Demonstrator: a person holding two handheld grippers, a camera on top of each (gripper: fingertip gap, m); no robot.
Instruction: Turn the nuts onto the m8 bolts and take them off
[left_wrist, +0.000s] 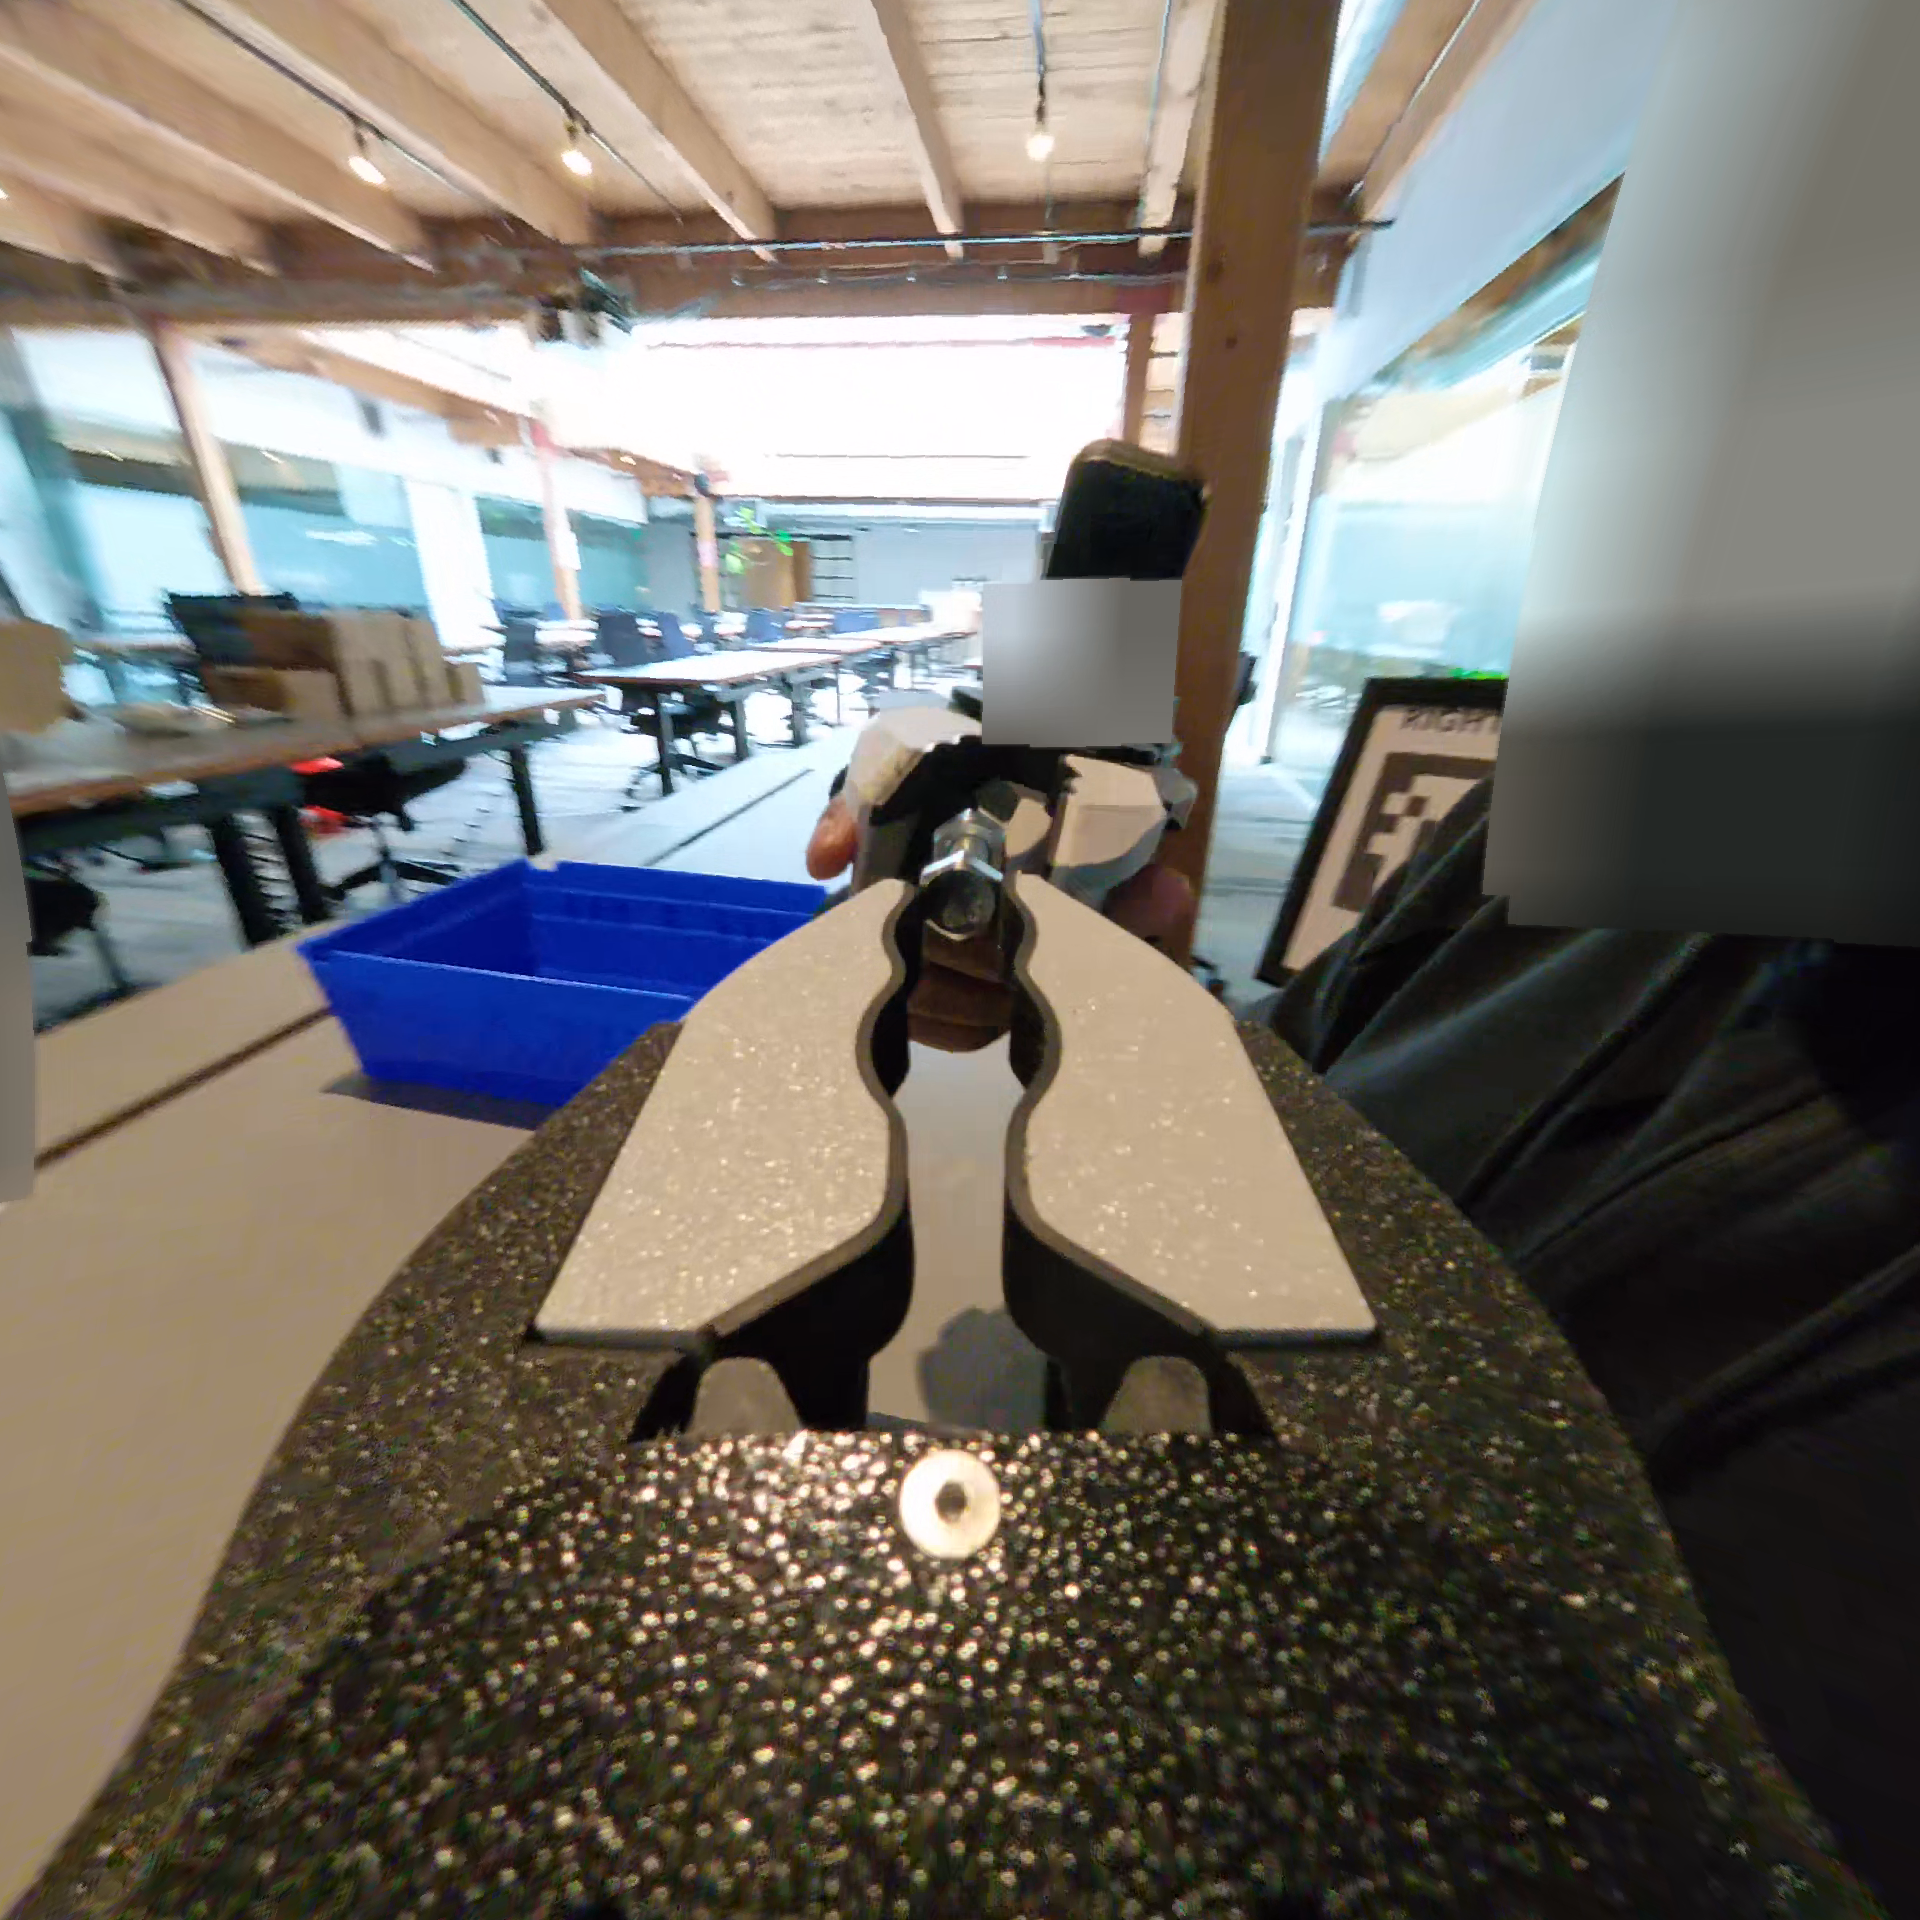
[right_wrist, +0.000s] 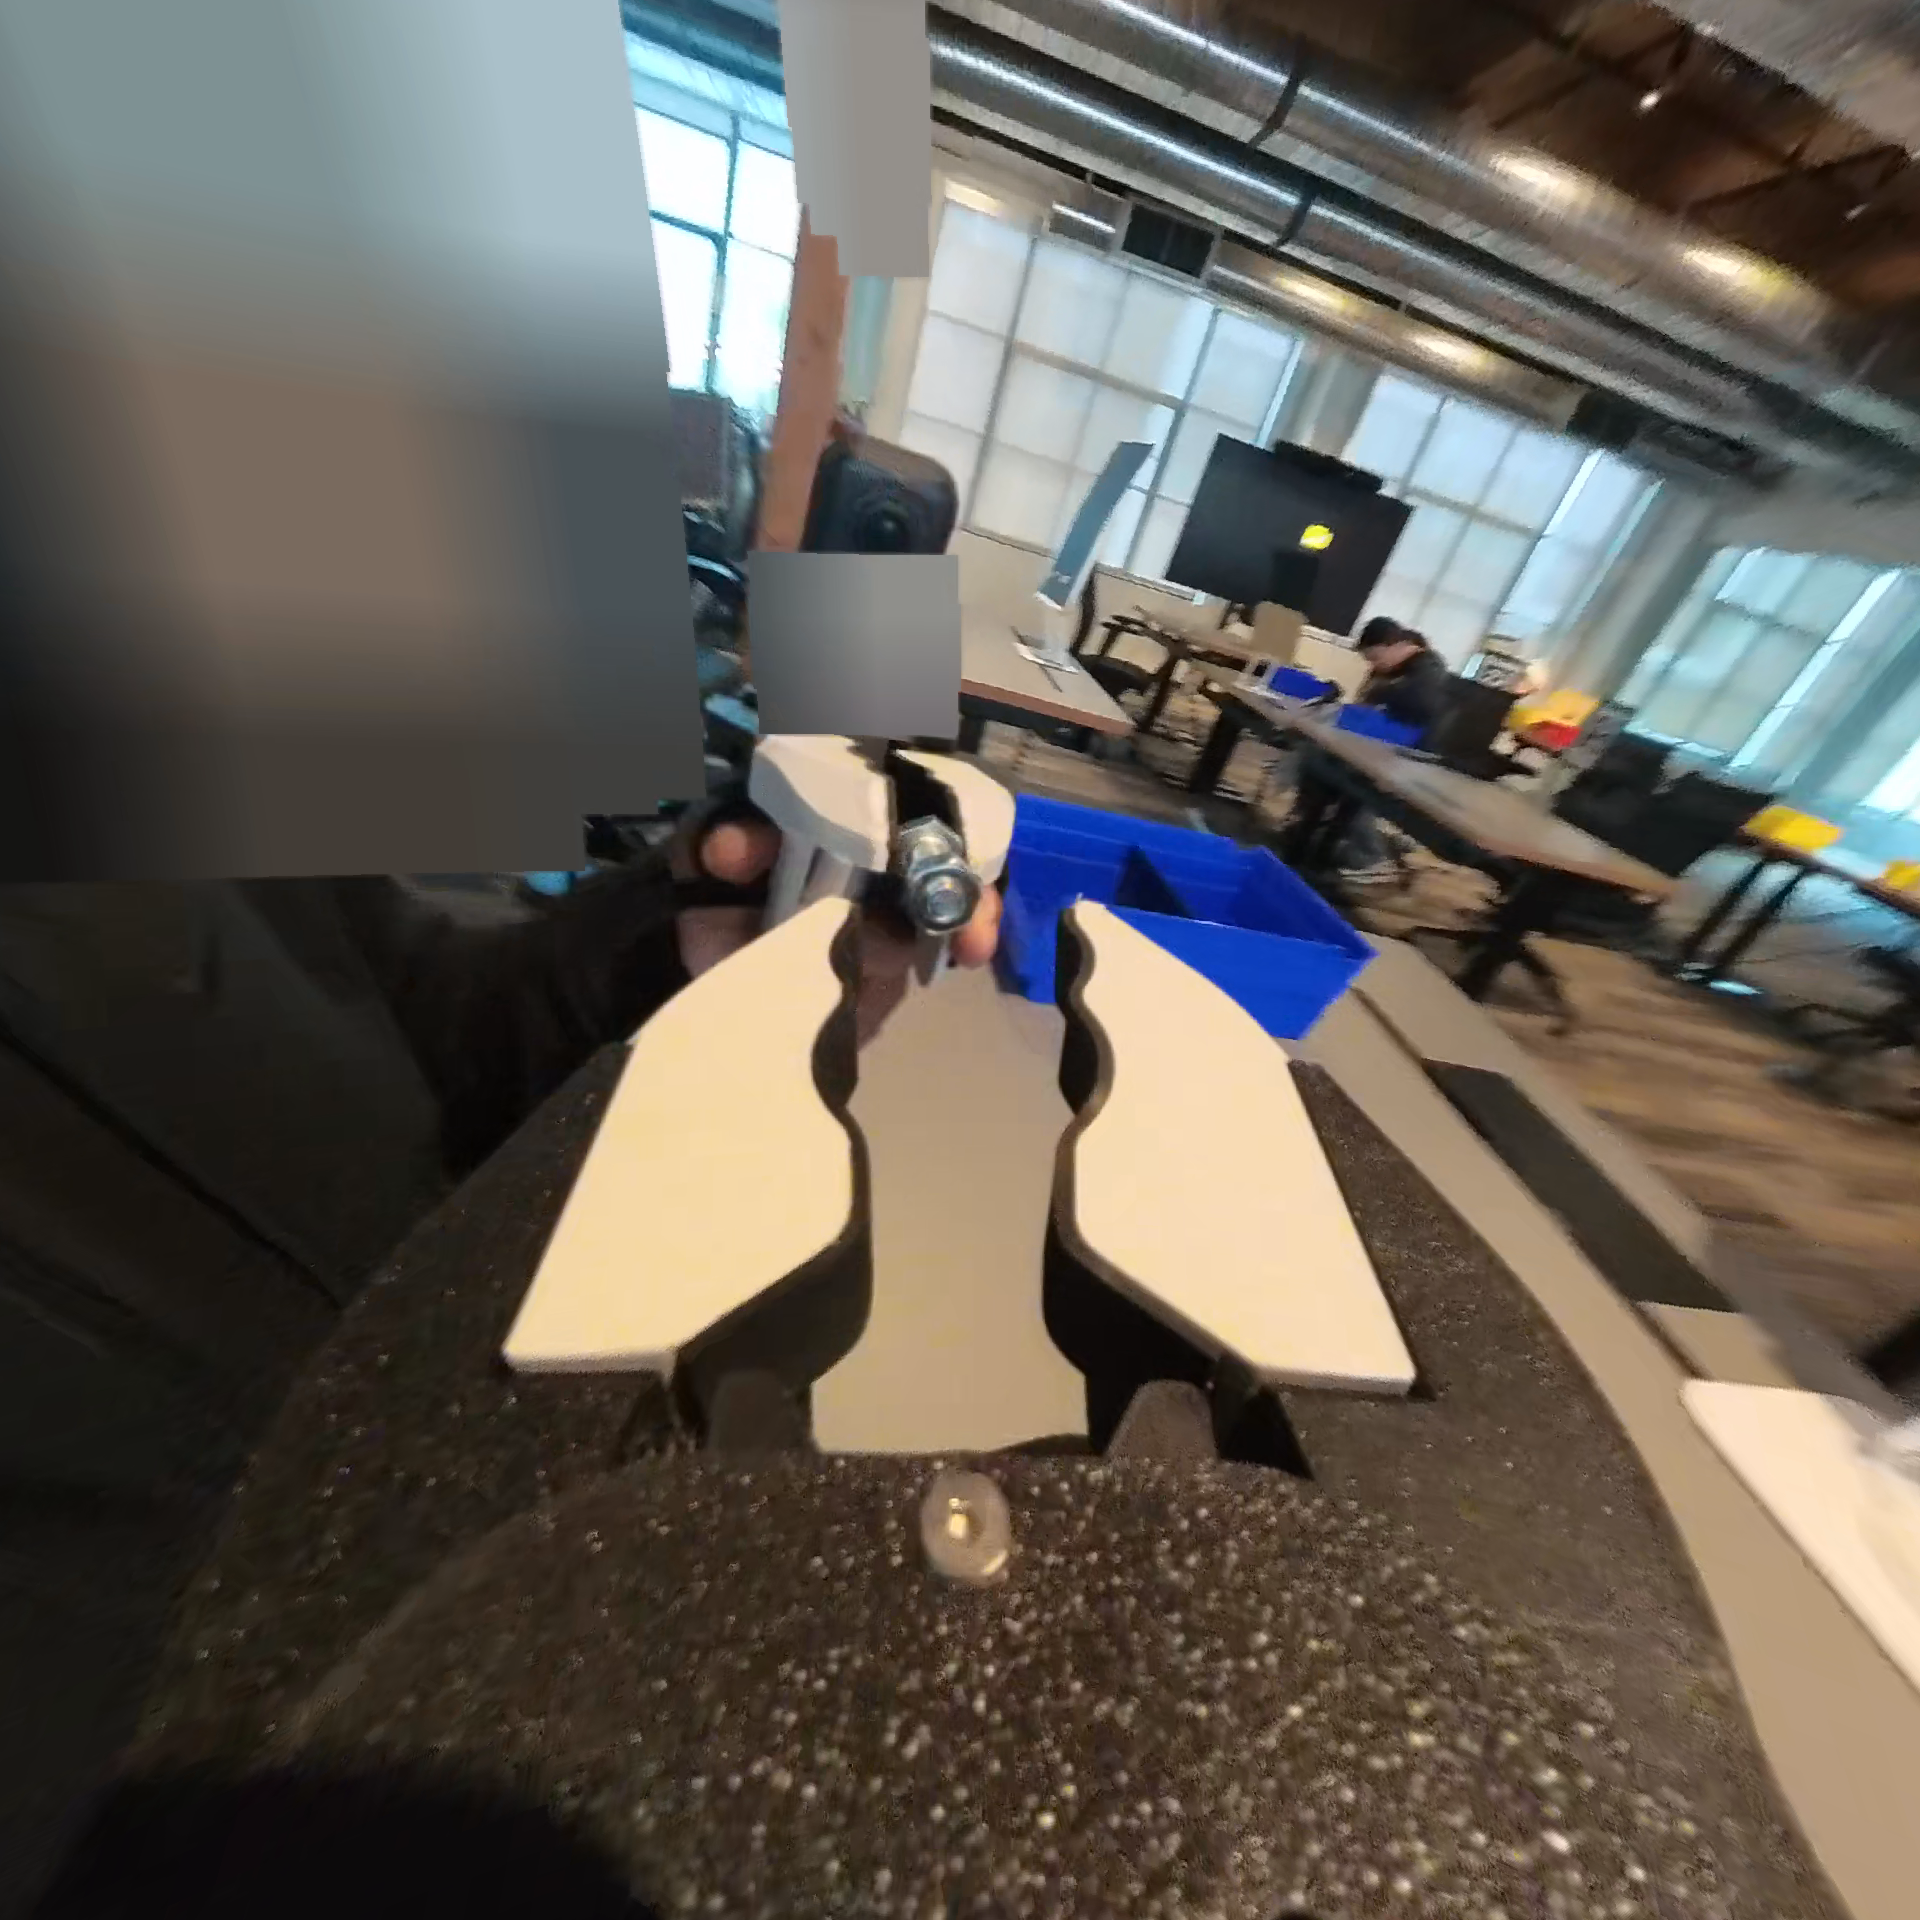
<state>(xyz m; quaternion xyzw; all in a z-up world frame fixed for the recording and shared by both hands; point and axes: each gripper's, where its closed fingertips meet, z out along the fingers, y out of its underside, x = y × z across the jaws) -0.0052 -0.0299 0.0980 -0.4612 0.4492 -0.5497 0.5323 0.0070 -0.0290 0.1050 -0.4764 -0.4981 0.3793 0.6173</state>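
Note:
My left gripper (left_wrist: 961, 914) is shut on the head end of a silver M8 bolt (left_wrist: 964, 883) and holds it in the air above the grey table (left_wrist: 208, 1195). The bolt points away from the left gripper, with a nut (left_wrist: 958, 844) on its shank. The right gripper (left_wrist: 987, 795) faces it from the far side. In the right wrist view my right gripper (right_wrist: 956, 920) is open. The bolt (right_wrist: 914, 862) and its nut (right_wrist: 948, 896) sit just beyond the right gripper's left fingertip, untouched. The left gripper (right_wrist: 899, 821) holds them there.
A blue divided bin (left_wrist: 540, 966) stands on the table beyond the grippers; it also shows in the right wrist view (right_wrist: 1195, 935). A framed black-and-white marker board (left_wrist: 1382, 821) leans at the right. The person's dark sleeve (left_wrist: 1610, 1143) is close on the right. Office desks and chairs stand behind. Both grippers' tips are close together, under 4 cm apart.

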